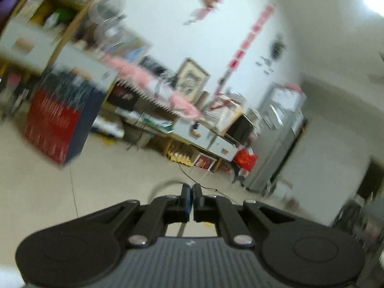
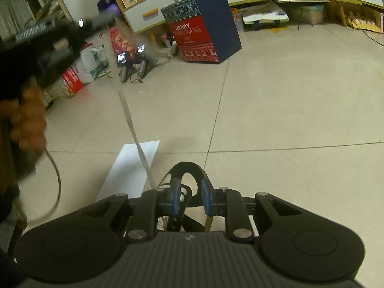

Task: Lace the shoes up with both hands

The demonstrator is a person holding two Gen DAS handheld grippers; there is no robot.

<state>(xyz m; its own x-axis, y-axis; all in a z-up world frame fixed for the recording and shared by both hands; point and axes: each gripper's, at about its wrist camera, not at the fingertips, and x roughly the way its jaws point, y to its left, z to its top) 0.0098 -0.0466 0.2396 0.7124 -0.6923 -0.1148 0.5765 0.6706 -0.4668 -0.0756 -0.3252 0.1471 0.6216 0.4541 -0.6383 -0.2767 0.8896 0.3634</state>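
A: Right wrist view. What does the task's thing look like, and where is it?

B: A black shoe with curved strap loops [image 2: 189, 175] lies on the pale tiled floor [image 2: 288, 110], directly below and between the fingers of the right gripper [image 2: 190, 195]. Much of it is hidden by the gripper body. A flat grey-white shoelace [image 2: 134, 132] rises from the shoe, crosses a white paper sheet [image 2: 129, 165], and runs taut up and to the left toward the left gripper [image 2: 105, 19], which a hand [image 2: 28, 122] holds high at the left edge.

A: And the two grippers?

B: The right gripper's blue-padded jaws stand apart, pressing on nothing; part of the shoe shows in the gap. In the left wrist view the left gripper [image 1: 191, 198] is clenched, its pads nearly meeting. A grey strand [image 1: 163, 185] curls away at the tips and looks like the lace; blur prevents certainty that it is pinched.

A: Any legible writing?

B: A dark-blue and red cardboard box [image 2: 204, 26], standing on the floor before the wooden shelving [image 2: 153, 4], reads "MERRY" with "CHRISTMAS" beneath, over a row of white reindeer. The same box [image 1: 60, 120] appears blurred in the left wrist view. Other labels are too small to read.
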